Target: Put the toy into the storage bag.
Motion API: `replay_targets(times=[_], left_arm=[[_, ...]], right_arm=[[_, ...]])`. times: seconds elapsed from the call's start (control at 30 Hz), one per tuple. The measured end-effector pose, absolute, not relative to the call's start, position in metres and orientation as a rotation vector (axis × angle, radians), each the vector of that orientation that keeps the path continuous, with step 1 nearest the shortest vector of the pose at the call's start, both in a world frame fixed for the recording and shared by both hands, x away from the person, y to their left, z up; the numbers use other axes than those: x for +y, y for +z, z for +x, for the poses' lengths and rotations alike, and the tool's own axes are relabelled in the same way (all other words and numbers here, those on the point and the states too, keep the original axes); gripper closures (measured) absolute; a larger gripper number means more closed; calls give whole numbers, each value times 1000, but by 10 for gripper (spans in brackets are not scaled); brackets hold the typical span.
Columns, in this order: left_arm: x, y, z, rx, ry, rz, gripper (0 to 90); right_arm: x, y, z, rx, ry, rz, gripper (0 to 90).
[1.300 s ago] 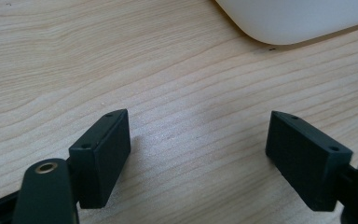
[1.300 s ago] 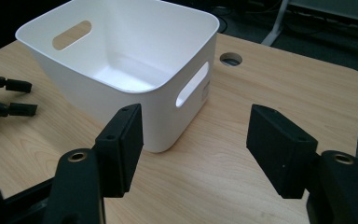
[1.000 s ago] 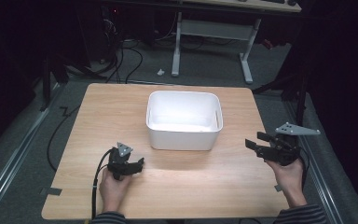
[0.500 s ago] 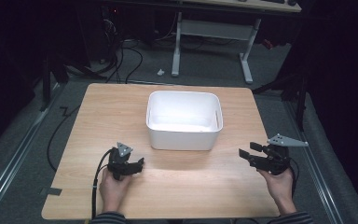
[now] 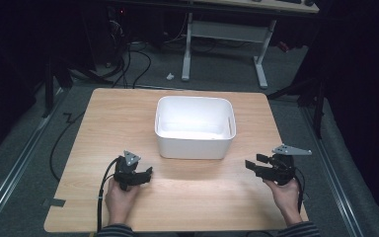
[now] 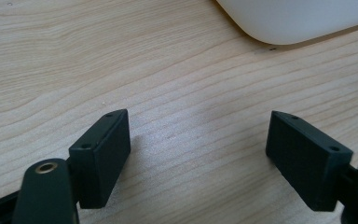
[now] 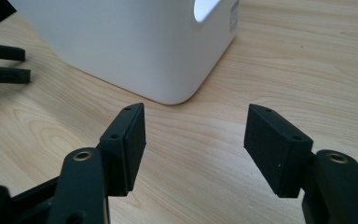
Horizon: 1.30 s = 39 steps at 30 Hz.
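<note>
- Right claw [image 5: 256, 164]: lower than a second ago, now just above the counter [image 5: 128, 113]; jaws part-open, empty.
- Left claw [image 5: 145, 174]: unmoved, wide, empty, resting.
- White tub [image 5: 195, 129]: ahead, between both claws, ready for grasping.

The left gripper [image 5: 147, 174] rests low near the table's front edge, left of centre, its jaws spread with nothing between them. The right gripper [image 5: 254, 163] sits near the front right corner, held in a hand [image 5: 285, 193], jaws apart and empty, pointing toward the left.
</note>
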<state>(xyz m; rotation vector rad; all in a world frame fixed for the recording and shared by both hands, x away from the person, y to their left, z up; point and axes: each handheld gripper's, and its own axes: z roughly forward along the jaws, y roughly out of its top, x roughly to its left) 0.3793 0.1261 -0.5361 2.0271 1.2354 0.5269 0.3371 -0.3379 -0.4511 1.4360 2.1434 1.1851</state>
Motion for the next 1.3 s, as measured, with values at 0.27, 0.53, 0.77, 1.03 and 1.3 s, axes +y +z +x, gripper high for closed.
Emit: replay_targets(times=[0.27,0.53,0.77,1.03,1.3], left_arm=[[126,-536,379,1236,525,2028,222],[126,-536,379,1236,525,2028,222],[126,-536,379,1236,526,2028,221],[126,-536,379,1236,526,2028,221],[126,-536,379,1236,526,2028,221]], right_arm=[[-333,-468,346,2155,1140,1470,393],[-331,-483,353,2156,1108,1509,392],[-331,-492,358,2147,1091,1526,390],[-332,-503,361,2133,1060,1551,391],[-328,-511,364,2121,1012,1533,391]])
